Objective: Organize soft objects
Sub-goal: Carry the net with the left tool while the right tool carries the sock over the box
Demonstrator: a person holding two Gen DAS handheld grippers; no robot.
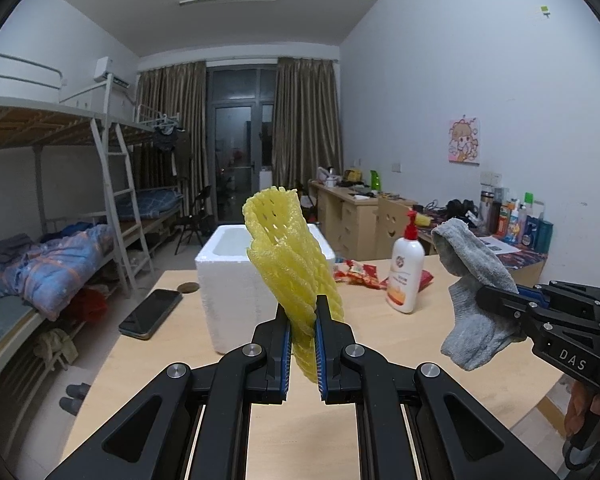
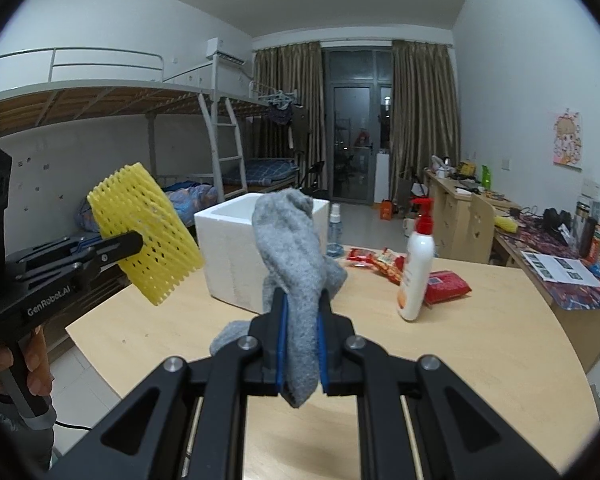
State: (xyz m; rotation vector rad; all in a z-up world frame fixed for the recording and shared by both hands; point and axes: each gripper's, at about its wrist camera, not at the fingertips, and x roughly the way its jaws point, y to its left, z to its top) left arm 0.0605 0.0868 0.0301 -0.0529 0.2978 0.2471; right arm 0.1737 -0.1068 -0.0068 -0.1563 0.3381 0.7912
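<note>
Your left gripper (image 1: 301, 312) pinches the yellow foam net (image 1: 290, 256), hiding the white box (image 1: 220, 276); your right gripper (image 2: 302, 308) clamps the grey sock (image 2: 296, 248).

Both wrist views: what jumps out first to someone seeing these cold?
The yellow foam net stands out first, pinched upright in the left hand-held gripper above the wooden table. Next is the gray sock, clamped in the right hand-held gripper and drooping over it. Behind both, an open white foam box sits on the table, with a white pump bottle to its right.
</note>
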